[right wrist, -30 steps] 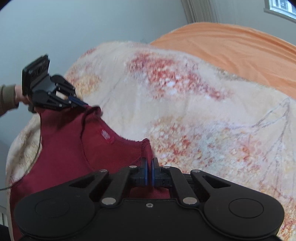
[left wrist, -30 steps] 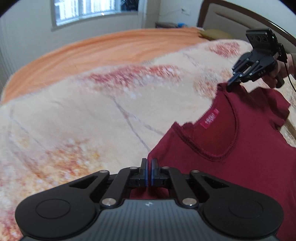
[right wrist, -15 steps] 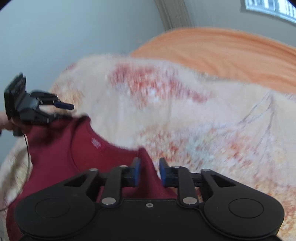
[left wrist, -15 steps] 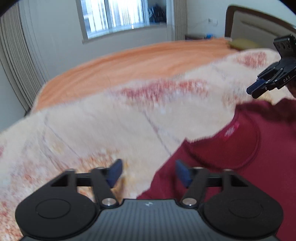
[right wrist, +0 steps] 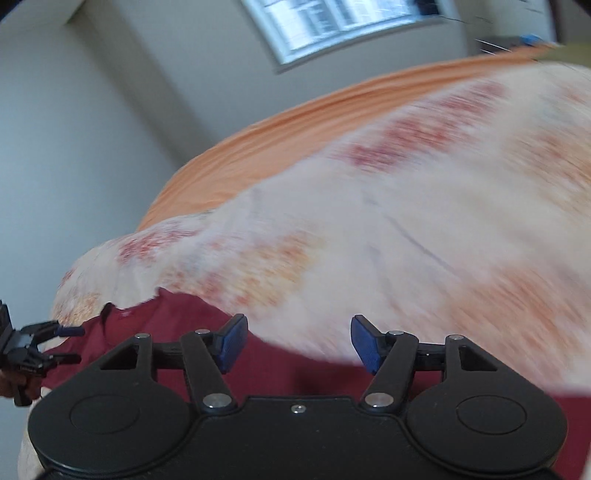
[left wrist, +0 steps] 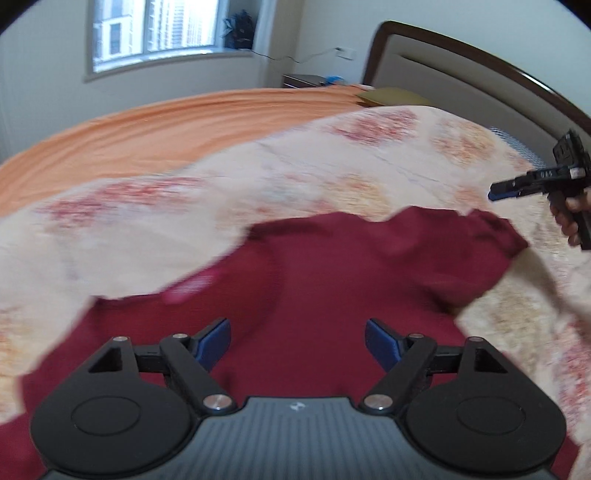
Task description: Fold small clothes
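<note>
A dark red shirt lies spread on the cream floral blanket, its pink neck label at the left. My left gripper is open and empty just above the shirt. My right gripper is open and empty over the shirt's edge. The right gripper also shows at the far right of the left wrist view, apart from the shirt's sleeve. The left gripper shows at the far left of the right wrist view. Both views are blurred.
An orange sheet covers the far side of the bed. A dark wooden headboard stands at the right, with a nightstand and a window behind. The blanket's edge drops off at the left.
Both grippers have opened and let go of the shirt's shoulders. The shirt has dropped flat onto the blanket. Both grippers have pulled back and turned.
</note>
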Available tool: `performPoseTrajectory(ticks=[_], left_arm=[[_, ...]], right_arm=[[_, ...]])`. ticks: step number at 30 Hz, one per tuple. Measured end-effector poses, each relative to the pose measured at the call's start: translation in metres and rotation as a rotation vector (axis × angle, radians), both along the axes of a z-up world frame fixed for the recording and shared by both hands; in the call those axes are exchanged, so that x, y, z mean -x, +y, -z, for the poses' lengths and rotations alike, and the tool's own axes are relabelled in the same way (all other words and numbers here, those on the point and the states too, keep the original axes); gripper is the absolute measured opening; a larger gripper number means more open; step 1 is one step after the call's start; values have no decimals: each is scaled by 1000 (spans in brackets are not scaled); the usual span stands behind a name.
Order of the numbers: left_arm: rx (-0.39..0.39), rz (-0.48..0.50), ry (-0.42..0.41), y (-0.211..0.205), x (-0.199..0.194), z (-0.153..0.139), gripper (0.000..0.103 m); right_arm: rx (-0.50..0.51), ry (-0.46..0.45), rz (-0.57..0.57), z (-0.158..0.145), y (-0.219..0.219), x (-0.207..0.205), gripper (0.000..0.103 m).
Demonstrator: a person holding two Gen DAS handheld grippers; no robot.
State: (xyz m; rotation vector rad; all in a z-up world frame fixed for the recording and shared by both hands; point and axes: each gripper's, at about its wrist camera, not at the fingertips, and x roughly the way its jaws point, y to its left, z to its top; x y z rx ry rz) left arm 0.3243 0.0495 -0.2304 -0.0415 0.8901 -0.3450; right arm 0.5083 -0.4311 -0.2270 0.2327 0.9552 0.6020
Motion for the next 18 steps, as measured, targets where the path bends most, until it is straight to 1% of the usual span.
performPoseTrajectory(ticks=[3, 6, 7, 8, 10, 11, 12, 13, 15, 18], left_arm=[[43, 66, 36, -53, -11, 3, 86], [32, 132, 65, -103, -21, 6, 86], [24, 150, 75, -119, -25, 7, 86], [19, 162, 85, -132, -28, 7, 86], [6, 181, 104, -155, -36, 6, 86], [-5, 187, 112, -165, -39, 6, 87], [-16, 192, 120, -174, -43, 5, 87], [-26, 195, 126, -181, -46, 5, 87], [-48, 192, 141, -195, -56, 5, 87], [-71, 173, 166, -210, -68, 7, 87]], right_arm=[[25, -1, 101, -1, -63, 35, 70], [20, 0, 199, 1, -118, 59, 71], [11, 1, 229, 4, -137, 65, 69], [4, 7, 251, 7, -151, 68, 67], [-9, 26, 286, 16, -174, 70, 52], [-18, 40, 301, 22, -183, 69, 48], [-29, 57, 317, 29, -191, 67, 39], [-46, 84, 337, 38, -197, 65, 34], [-82, 130, 358, 54, -208, 58, 33], [-112, 177, 350, 75, -210, 47, 30]])
